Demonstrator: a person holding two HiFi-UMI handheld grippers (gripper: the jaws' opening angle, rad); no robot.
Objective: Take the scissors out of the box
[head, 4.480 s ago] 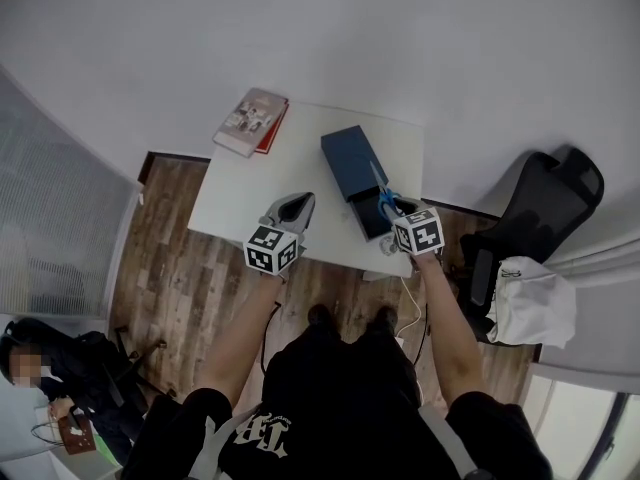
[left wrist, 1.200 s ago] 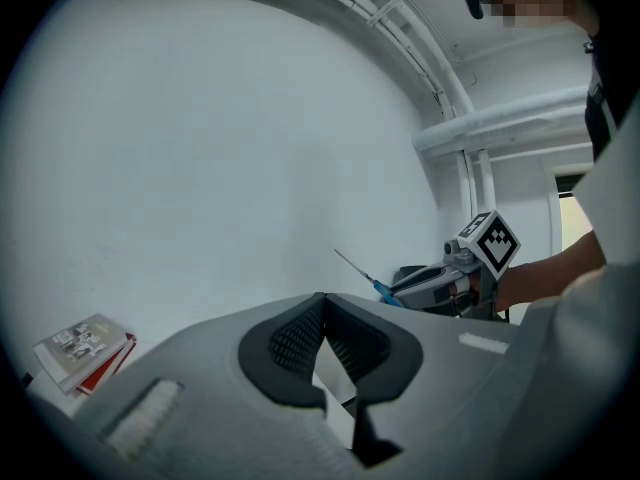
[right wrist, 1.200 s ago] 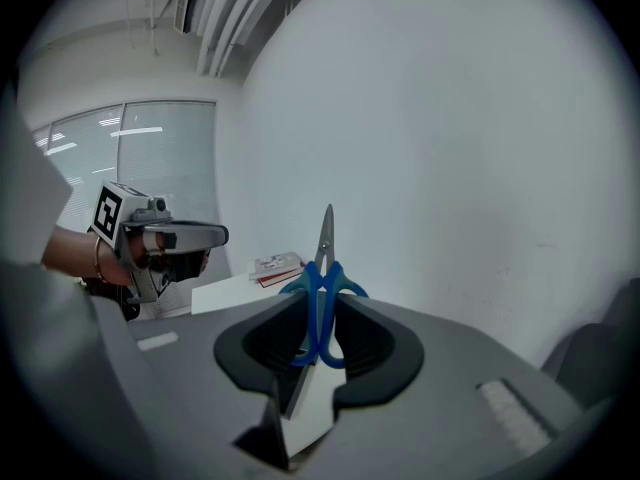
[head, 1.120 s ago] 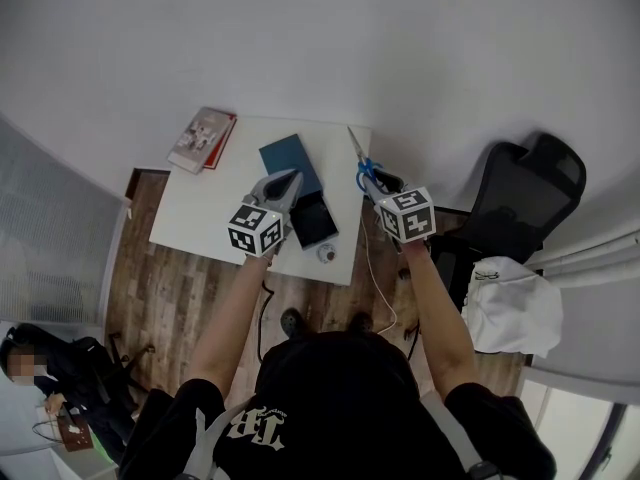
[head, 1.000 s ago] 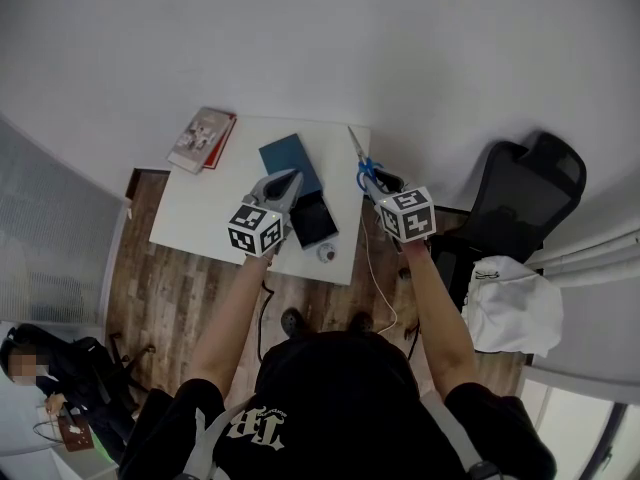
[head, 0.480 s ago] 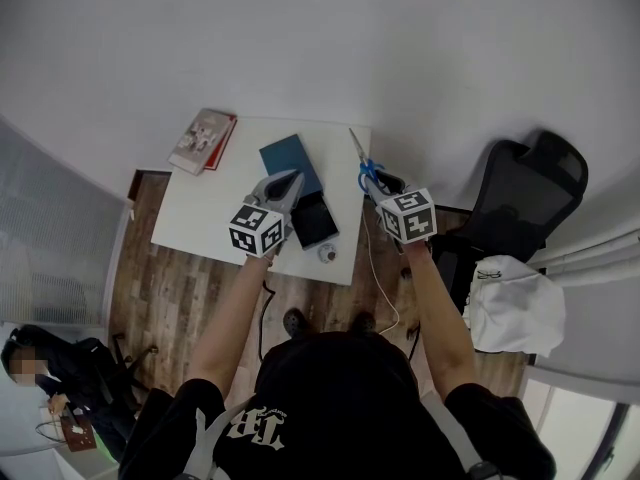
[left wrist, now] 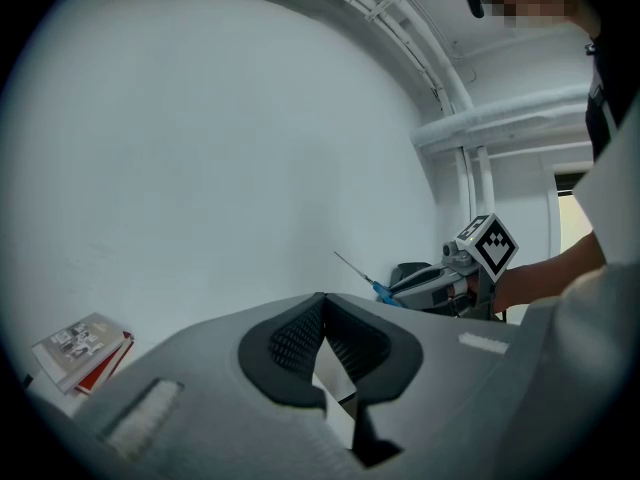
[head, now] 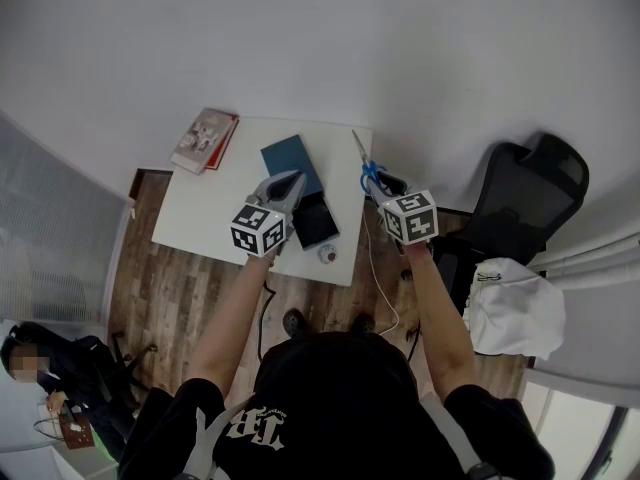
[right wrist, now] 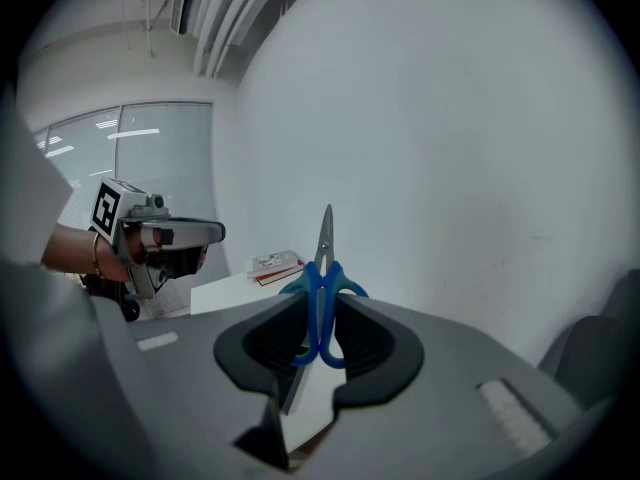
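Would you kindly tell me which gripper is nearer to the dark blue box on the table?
Left. The left gripper hovers at the box's left side; the right gripper holds the scissors at the table's right edge.

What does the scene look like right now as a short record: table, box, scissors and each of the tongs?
Table: white, books at its far left corner
Box: dark blue, open, on the table
Scissors: out of the box, blades closed, held in the air
Right tongs: shut on the scissors' blue handles
Left tongs: shut, empty
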